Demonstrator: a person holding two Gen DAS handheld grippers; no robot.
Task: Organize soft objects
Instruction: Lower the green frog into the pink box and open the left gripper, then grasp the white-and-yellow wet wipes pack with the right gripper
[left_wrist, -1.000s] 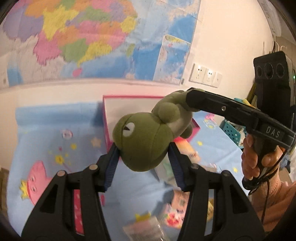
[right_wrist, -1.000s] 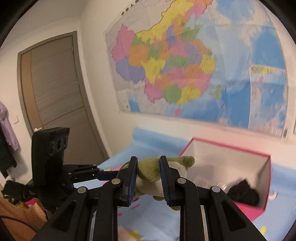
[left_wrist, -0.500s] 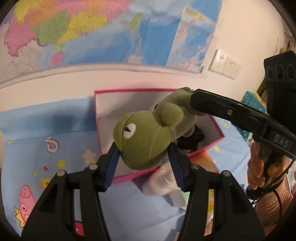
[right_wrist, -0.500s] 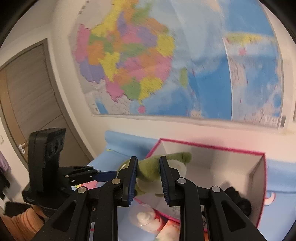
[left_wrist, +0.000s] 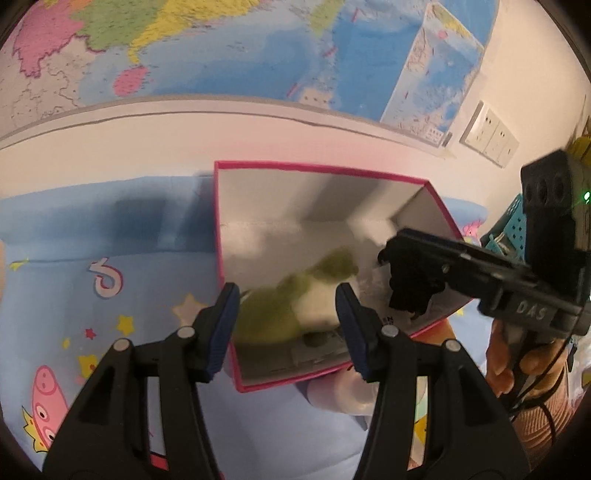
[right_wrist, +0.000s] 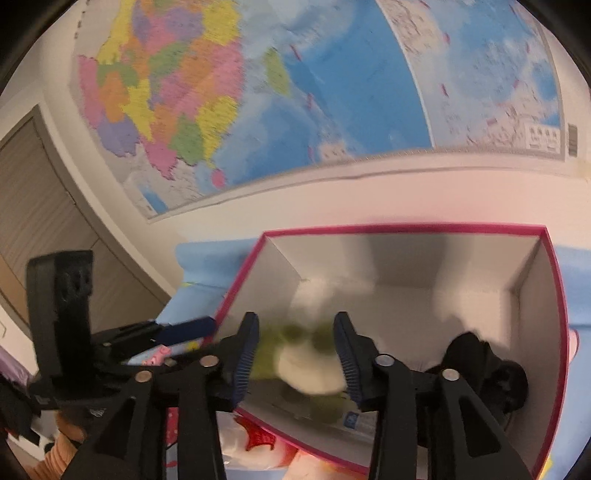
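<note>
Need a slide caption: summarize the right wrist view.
Green plush frog, blurred, drops between the open right gripper into the pink box.

We hold our left gripper (left_wrist: 286, 325) tipped down, and its two blue pads (left_wrist: 221, 328) stand apart with nothing pressed between them. Our right gripper (right_wrist: 297, 360) tips down too, and its jaws have just been opening, so its pads (right_wrist: 245, 360) squeeze nothing now. Our right hand (left_wrist: 517, 360) wraps around its black handle at the side.
</note>
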